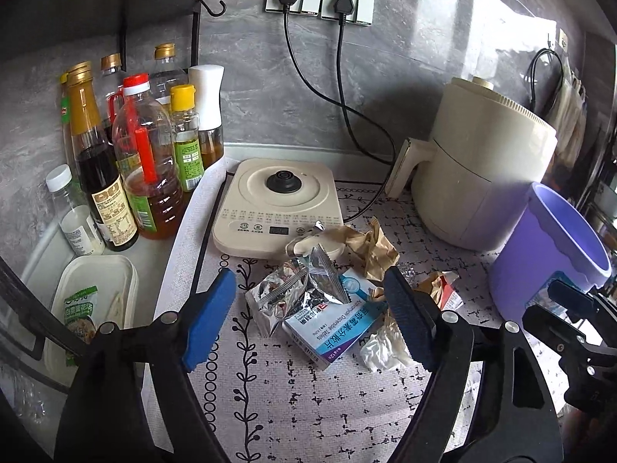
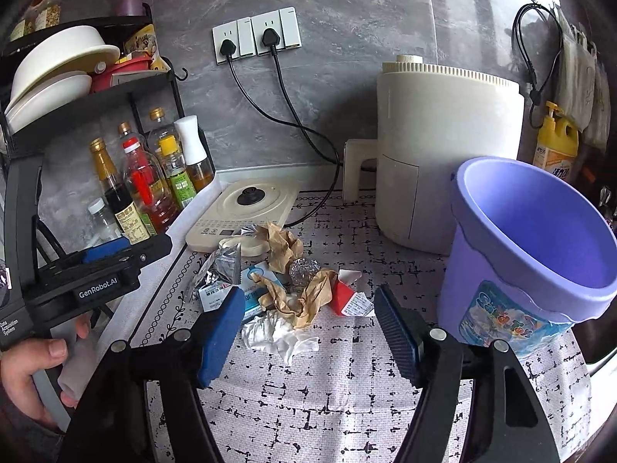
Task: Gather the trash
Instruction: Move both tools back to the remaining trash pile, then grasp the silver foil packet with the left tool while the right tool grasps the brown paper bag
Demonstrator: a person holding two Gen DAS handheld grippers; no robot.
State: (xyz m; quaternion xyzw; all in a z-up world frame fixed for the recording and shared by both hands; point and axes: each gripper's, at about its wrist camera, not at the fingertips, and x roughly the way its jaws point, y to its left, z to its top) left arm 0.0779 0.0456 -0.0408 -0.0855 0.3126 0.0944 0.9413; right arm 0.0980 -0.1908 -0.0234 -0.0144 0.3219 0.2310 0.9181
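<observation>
My left gripper [image 1: 310, 320]: blue-padded jaws spread wide apart, holding nothing, hovering low over the trash pile.
My right gripper [image 2: 310, 333]: blue-padded jaws also wide apart and empty, hovering just in front of the trash pile, with the bucket beside its right finger.
Trash pile: a loose heap on the patterned grey-white mat [image 2: 347, 393] that covers the bench, in front of the kettle base.
Crinkled silver foil packet [image 1: 293, 289]: torn open, lying at the left of the heap, overlapping the medicine box.
White and blue cardboard medicine box [image 1: 331, 328]: flat on the mat, between my left jaws in the left wrist view.
Crumpled brown paper [image 2: 304, 301]: several wads, one lying over the box, one nearer the kettle base.
Crumpled white tissue [image 2: 281, 333]: at the near edge of the heap, closest to my right jaws.
Small red and white carton [image 2: 347, 295]: tilted, at the right of the heap.
Purple plastic bucket [image 2: 540, 301]: upright on the mat, right of the heap, with a colourful label on its wall.
Cream square kettle base [image 1: 281, 200]: behind the heap, touching it.
Cream air fryer [image 2: 443, 146]: behind the bucket, against the grey wall.
Sauce and oil bottles [image 1: 127, 154]: clustered at the far left under a black shelf.
</observation>
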